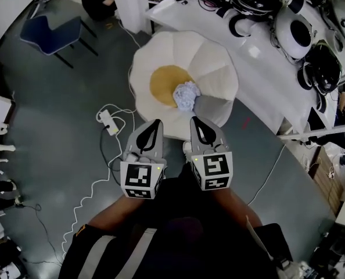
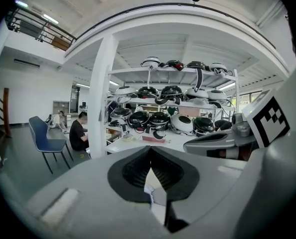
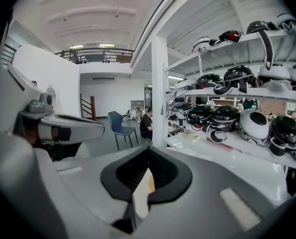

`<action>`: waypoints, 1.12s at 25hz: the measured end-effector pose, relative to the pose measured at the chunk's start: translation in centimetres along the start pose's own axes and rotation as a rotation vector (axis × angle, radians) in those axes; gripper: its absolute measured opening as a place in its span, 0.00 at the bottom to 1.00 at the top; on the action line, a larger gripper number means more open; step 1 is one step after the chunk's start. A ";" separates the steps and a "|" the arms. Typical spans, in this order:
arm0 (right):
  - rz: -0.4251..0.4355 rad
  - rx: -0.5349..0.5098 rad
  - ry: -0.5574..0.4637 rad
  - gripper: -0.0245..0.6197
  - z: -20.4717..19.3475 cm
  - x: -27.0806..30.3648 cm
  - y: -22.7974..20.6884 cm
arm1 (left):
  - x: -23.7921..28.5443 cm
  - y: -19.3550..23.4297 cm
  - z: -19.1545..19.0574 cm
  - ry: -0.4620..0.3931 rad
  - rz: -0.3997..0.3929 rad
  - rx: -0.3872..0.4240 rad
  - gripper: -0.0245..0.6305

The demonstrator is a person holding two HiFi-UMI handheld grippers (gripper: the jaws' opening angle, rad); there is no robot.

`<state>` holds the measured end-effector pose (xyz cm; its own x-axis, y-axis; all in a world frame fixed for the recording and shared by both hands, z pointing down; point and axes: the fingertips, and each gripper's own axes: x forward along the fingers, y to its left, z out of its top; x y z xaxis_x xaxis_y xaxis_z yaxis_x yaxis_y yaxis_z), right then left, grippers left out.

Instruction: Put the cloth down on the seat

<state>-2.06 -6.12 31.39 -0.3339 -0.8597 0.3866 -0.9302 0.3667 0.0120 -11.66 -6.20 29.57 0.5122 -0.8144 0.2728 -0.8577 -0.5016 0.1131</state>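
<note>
Pale cloth (image 1: 187,96) crumpled on seat (image 1: 214,63), folds indistinct

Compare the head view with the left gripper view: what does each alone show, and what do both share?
Head view only: the whole seat with the crumpled cloth on it, and the power strip on the floor. Left gripper view only: the ceiling and the upper helmet shelves. Both: the blue chair and the right gripper.
</note>
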 end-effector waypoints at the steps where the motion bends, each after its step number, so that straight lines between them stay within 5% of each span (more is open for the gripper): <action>1: -0.007 0.004 -0.003 0.04 0.1 -0.5 0.6 | -0.7 0.0 0.1 -0.003 -0.011 0.002 0.04; 12: -0.057 0.000 0.004 0.04 0.2 -5.3 6.4 | -7.7 1.7 0.2 -0.041 -0.062 0.012 0.04; 28: -0.023 -0.005 -0.032 0.04 0.2 -11.8 5.5 | -10.0 -4.3 1.0 -0.066 -0.069 0.019 0.04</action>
<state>-3.27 6.00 26.69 -0.3177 -0.8787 0.3563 -0.9368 0.3490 0.0255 -13.06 3.82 25.43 0.5722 -0.7951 0.2009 -0.8197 -0.5618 0.1113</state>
